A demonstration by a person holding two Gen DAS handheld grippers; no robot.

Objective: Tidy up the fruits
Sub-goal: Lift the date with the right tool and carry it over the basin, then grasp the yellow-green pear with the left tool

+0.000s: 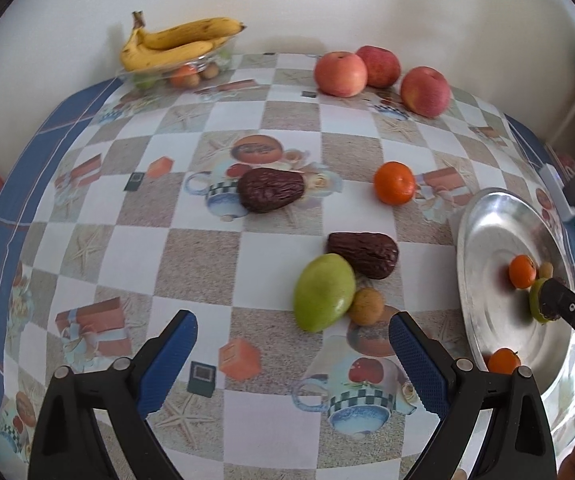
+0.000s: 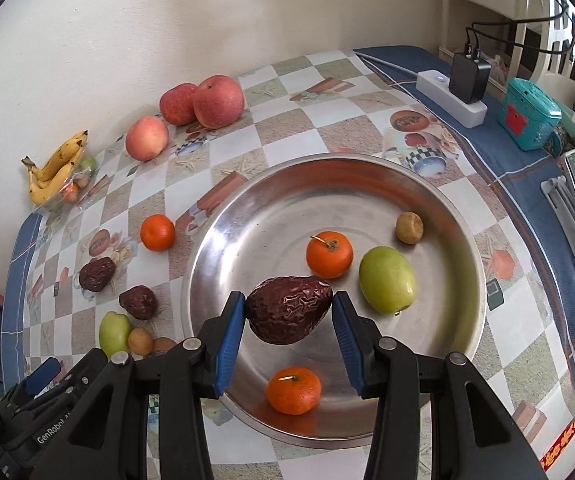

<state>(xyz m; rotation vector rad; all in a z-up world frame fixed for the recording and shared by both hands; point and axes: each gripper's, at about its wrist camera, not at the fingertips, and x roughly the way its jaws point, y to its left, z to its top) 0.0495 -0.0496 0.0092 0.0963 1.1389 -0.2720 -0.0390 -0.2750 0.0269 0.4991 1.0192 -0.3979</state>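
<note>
right tool (image 2: 288, 312) grips wrinkled brown fruit (image 2: 287, 309) over metal plate (image 2: 439, 200) for release; left tool (image 1: 293, 354) gapes empty, mango (image 1: 323, 292) at 12 o'clock.

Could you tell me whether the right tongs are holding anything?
Yes. The right tongs are shut on a wrinkled dark brown fruit, both blue pads touching its sides above the metal dish.
</note>
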